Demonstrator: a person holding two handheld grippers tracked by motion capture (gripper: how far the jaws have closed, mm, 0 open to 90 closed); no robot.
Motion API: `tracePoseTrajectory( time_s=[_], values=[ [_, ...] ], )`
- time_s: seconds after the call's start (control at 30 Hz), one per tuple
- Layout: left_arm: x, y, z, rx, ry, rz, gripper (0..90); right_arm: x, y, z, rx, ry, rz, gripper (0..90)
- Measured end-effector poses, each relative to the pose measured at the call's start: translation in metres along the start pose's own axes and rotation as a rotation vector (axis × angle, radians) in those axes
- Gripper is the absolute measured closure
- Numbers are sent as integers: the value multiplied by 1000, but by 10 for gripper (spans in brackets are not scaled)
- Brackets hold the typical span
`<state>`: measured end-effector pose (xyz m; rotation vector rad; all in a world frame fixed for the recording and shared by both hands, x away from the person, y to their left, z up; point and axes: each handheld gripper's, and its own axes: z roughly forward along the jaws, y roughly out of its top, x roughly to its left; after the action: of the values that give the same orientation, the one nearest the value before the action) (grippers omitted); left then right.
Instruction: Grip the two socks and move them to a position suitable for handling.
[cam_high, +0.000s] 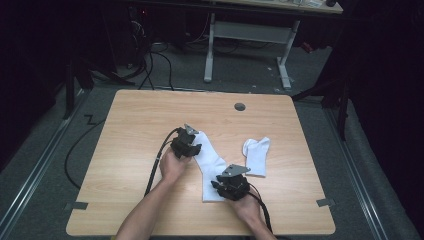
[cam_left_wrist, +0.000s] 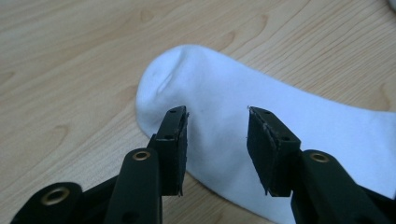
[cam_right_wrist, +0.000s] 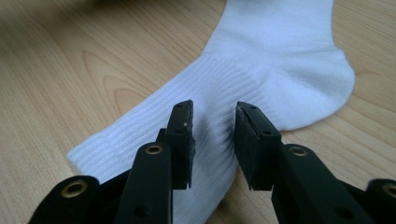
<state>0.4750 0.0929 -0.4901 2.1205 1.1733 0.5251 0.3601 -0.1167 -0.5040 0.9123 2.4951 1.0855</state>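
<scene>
Where the long sock (cam_high: 210, 162) lies flat, left gripper (cam_left_wrist: 217, 135) parted over its toe, right gripper (cam_right_wrist: 212, 140) parted over its cuff, probably not pinching, bare table (cam_high: 140, 120) around

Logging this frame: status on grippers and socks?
Left gripper, right gripper open over the flat sock. Second sock lies apart. Nothing blocking.
</scene>
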Motion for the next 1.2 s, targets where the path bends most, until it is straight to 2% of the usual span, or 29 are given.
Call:
tracePoseTrajectory(
  time_s=[0.13, 0.27, 0.37, 0.47, 0.53, 0.7, 0.87, 1.0, 1.2],
  values=[
    [8, -1, 6, -13, 1, -53, 581, 0, -1, 0, 2, 2, -2, 673],
    [11, 2, 7, -2, 33, -60, 572, 1, -2, -1, 0, 9, -1, 667],
    [11, 1, 5, 9, 42, -67, 548, 2, -1, 0, -1, 13, 4, 656],
    [9, 0, -1, -3, 36, -54, 518, 1, 0, 0, 4, 11, 2, 650],
    [6, -2, -7, -22, 17, -60, 506, 1, 0, 1, -4, 2, 2, 653],
    [-3, -9, -20, -46, -33, -40, 478, 2, 3, 4, -4, 0, 22, 651],
    [-18, -20, -29, -44, -77, 4, 459, 3, 4, 6, -7, -5, 25, 647],
    [-27, -30, -33, -38, -90, 26, 450, 3, 5, 6, -6, -5, 24, 646],
    [-31, -42, -32, -24, -86, 20, 445, -1, 4, 5, -3, -16, 21, 630]
  ],
)
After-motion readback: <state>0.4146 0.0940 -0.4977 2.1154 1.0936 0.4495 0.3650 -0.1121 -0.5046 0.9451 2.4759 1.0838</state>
